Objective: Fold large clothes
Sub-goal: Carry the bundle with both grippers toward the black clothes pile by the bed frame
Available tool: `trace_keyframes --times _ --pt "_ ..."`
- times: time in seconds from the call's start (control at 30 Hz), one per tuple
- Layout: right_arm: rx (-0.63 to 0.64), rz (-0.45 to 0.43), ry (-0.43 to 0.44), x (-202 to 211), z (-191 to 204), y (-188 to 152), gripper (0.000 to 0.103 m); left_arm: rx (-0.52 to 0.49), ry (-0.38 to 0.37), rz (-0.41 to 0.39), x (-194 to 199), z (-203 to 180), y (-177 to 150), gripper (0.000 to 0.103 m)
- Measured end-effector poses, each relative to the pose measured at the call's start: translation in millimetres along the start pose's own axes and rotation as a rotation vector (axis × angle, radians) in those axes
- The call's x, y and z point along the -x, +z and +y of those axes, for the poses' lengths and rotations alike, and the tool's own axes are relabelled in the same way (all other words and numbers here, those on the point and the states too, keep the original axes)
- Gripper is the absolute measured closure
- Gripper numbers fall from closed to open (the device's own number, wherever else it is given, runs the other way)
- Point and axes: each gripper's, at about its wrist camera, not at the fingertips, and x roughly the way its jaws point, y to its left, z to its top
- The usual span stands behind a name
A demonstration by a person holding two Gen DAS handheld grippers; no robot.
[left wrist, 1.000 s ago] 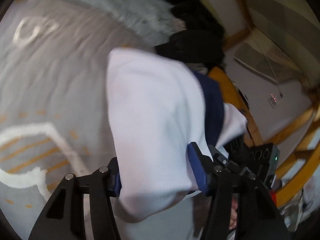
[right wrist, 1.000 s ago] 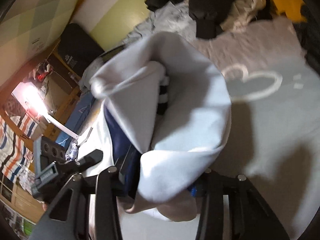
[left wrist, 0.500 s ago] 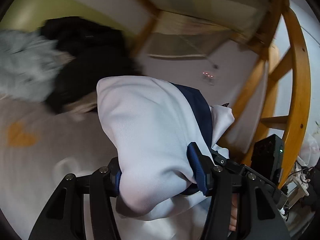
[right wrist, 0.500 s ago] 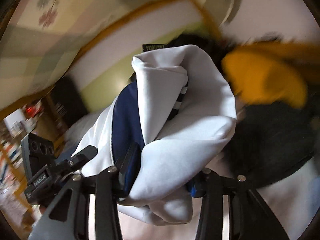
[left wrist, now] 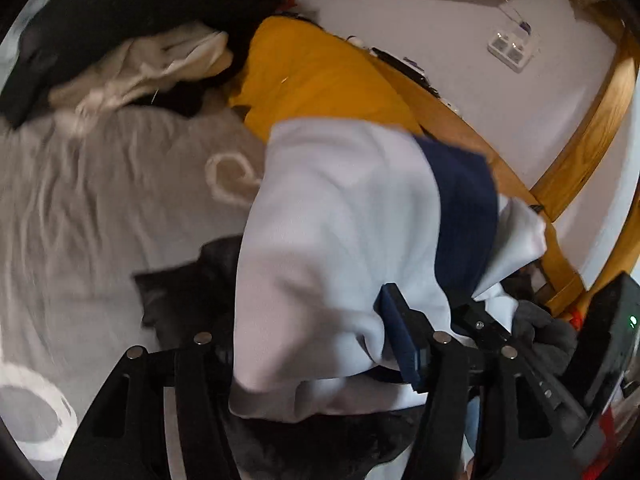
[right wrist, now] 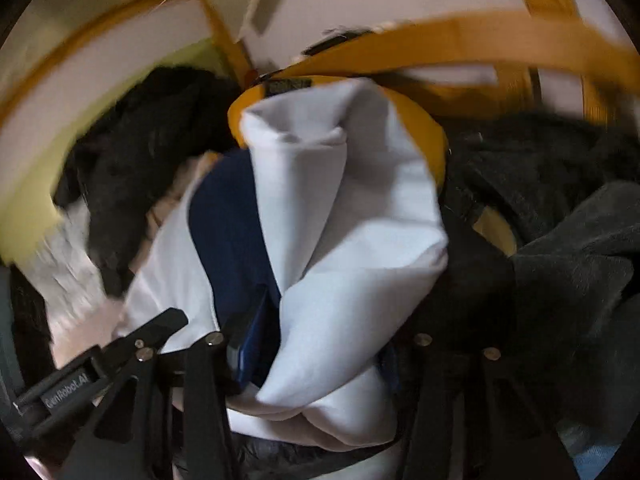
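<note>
A folded white garment (left wrist: 340, 220) with a navy band (left wrist: 464, 220) is held as a thick bundle between both grippers. My left gripper (left wrist: 308, 332) has the bundle between its blue pads, which still touch the cloth while the jaws are opening. In the right wrist view the same white garment (right wrist: 360, 280) fills my right gripper (right wrist: 320, 344), its navy band (right wrist: 232, 220) on the left. Those jaws are opening too, pads against the fabric. The bundle hangs low over a dark garment (left wrist: 188, 292) on the bed.
A grey bed sheet (left wrist: 80, 200) with white heart prints lies to the left. Black clothes (left wrist: 120, 8), a cream garment (left wrist: 152, 64) and a yellow garment (left wrist: 320, 72) are piled behind. A wooden bed frame (left wrist: 592, 128) and wall socket (left wrist: 512, 50) stand right. Dark grey clothes (right wrist: 560, 240) lie beside.
Both grippers swung the white bundle across the bed, from over the printed sheet to the clothes pile by the wooden frame. The right gripper turned strongly toward the dark clothes.
</note>
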Motion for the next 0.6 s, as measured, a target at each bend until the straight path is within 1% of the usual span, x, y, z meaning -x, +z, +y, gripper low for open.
trace_keyframes --times 0.03,0.07,0.1,0.13,0.17,0.23,0.27,0.33,0.4,0.43,0.47,0.5,0.53,0.57,0.6 --pt "0.052 -0.030 -0.020 3.6 8.2 -4.6 0.055 0.017 0.000 0.013 2.4 5.7 -3.7 0.042" --pt "0.079 -0.046 -0.022 7.0 12.0 -10.5 0.054 0.013 0.007 0.022 3.0 5.7 -6.7 0.042" --pt "0.082 -0.049 -0.014 9.6 10.8 -15.7 0.053 -0.018 0.023 0.026 4.3 1.3 -11.8 0.042" --pt "0.073 -0.045 -0.004 9.7 8.3 -18.8 0.053 -0.051 0.040 0.024 8.0 -3.4 -16.7 0.042" --pt "0.037 -0.024 0.022 14.9 1.5 -23.2 0.053 -0.073 0.048 0.020 11.2 -8.2 -21.0 0.042" --pt "-0.003 -0.010 0.053 20.3 -16.7 -27.7 0.053 -0.075 0.018 0.021 17.9 -15.2 -29.7 0.043" --pt "-0.006 -0.013 0.051 25.2 -19.9 -28.2 0.053 -0.084 0.009 0.023 19.1 -14.9 -35.3 0.043" --pt "-0.003 -0.032 0.021 33.2 -26.6 -36.3 0.053 -0.146 0.014 0.006 19.3 -24.3 -42.6 0.043" --pt "0.042 -0.056 -0.048 31.2 -21.4 -40.0 0.051 -0.197 0.036 -0.024 17.0 -31.2 -46.3 0.040" --pt "0.058 -0.067 -0.070 30.2 -19.2 -38.6 0.046 -0.193 0.032 -0.036 15.8 -29.1 -45.5 0.036" --pt "0.071 -0.084 -0.098 30.6 -20.2 -39.2 0.042 -0.168 0.027 -0.051 15.5 -24.2 -45.2 0.025" --pt "0.078 -0.107 -0.119 32.6 -18.8 -40.0 0.037 -0.124 0.035 -0.071 15.6 -15.5 -45.4 0.017" --pt "0.081 -0.117 -0.113 33.8 -18.1 -40.3 0.036 -0.091 0.049 -0.094 16.6 -7.8 -46.5 0.011" --pt "0.085 -0.139 -0.091 37.6 -17.8 -40.6 0.035 -0.084 0.047 -0.113 20.5 -4.1 -48.6 0.012" --pt "0.087 -0.160 -0.084 41.5 -16.8 -40.2 0.030 -0.099 0.053 -0.127 27.1 -5.0 -50.5 0.012"
